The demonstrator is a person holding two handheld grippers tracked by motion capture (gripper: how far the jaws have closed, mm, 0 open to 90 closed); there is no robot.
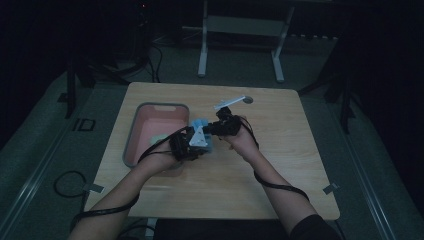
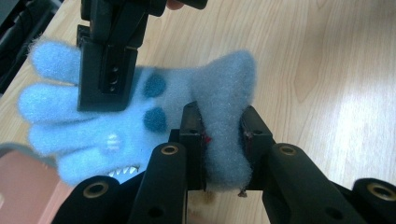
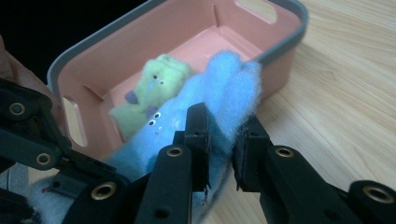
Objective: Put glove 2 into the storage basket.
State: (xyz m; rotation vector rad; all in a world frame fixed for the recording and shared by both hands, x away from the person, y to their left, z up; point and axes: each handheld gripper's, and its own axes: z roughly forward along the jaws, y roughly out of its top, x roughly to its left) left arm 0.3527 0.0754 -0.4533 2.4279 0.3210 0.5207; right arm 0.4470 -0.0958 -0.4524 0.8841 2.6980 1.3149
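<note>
I'm pinching the blue glove [image 2: 140,121] with both grippers — left gripper [image 2: 223,135] clamping its cuff, right gripper [image 3: 220,140] squeezing its fingers — holding it just beside the pink bin [image 3: 196,28] over the table [image 1: 280,150]

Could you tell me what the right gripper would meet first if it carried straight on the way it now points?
Probably the pink bin. The right gripper, shut on the blue fuzzy glove, points toward the bin's near wall, and beyond that wall the green glove lies inside. Depth is unclear, so it might pass over the rim.
</note>
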